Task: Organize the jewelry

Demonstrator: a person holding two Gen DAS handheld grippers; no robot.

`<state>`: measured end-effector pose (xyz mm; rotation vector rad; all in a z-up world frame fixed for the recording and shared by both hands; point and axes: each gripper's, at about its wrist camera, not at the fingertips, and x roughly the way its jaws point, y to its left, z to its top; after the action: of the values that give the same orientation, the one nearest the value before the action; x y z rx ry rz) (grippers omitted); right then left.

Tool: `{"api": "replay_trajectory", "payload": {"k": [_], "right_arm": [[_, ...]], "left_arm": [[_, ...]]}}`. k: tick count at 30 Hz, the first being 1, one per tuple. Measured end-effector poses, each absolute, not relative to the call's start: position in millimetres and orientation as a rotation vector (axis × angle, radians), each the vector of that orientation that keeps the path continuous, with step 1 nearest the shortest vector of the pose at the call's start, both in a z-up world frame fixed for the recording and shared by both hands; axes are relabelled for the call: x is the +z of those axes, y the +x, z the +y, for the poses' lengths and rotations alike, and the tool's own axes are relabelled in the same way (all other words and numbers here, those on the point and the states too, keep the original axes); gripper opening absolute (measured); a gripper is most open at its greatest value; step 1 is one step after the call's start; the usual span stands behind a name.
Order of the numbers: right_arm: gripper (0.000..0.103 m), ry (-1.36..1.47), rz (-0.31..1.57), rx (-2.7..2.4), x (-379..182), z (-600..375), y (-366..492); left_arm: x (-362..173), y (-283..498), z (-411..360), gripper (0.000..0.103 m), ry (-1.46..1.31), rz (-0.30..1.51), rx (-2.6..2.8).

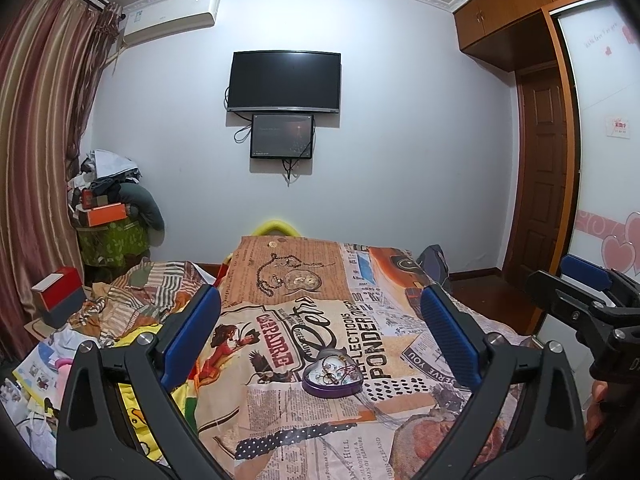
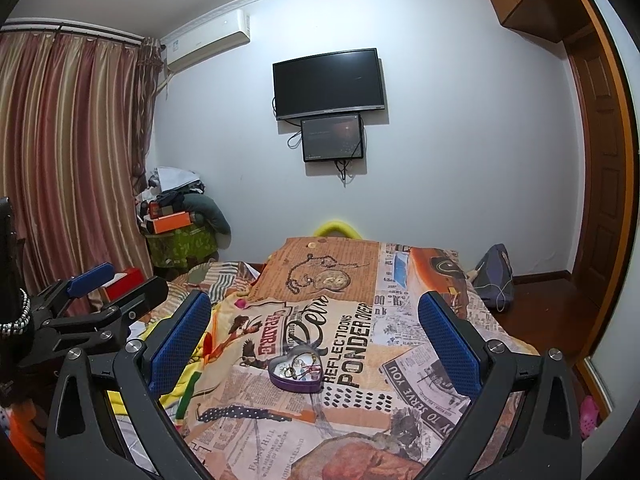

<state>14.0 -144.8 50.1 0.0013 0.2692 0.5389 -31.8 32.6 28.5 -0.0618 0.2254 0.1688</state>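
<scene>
Jewelry [image 1: 334, 372] lay tangled in a purple heart-shaped tin [image 1: 332, 378] that sat open on the bed [image 1: 280, 420], on a cover printed like old newspaper clippings. Rings and thin chains filled the tin, though the single pieces were too small to tell apart. In the right wrist view the same tin [image 2: 297, 372] sat low and centred, between the two blue pads.

Both tools hovered above the bed, well apart from the tin. The left gripper [image 1: 320, 344] had its jaws spread wide and held nothing — the tin showed in the gap, farther down the cover. The right gripper [image 2: 316, 344] was spread just as wide and was likewise empty. Each tool showed at the edge of the other's view: the right one at the far right of the left wrist view, the left one at the far left of the right wrist view.

Farther up the bed the cover carried a brown panel printed with a pocket watch and chain [image 1: 288, 276]. Beyond the bed, a dark television [image 1: 285, 82] hung on the pale wall with a smaller screen [image 1: 282, 136] just under it — an air conditioner [image 1: 172, 16] was mounted higher to the left, near striped curtains [image 1: 40, 140].
</scene>
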Motion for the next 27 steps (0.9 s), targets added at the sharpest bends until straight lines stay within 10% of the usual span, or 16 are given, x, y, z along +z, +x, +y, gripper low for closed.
{"api": "replay_trajectory", "payload": {"k": [27], "right_arm": [[0.103, 0.004, 0.273, 0.537, 50.2, -145.4, 21.2]], "left_arm": [[26.7, -31.0, 33.6, 0.101, -0.07, 0.241, 0.135]]}}
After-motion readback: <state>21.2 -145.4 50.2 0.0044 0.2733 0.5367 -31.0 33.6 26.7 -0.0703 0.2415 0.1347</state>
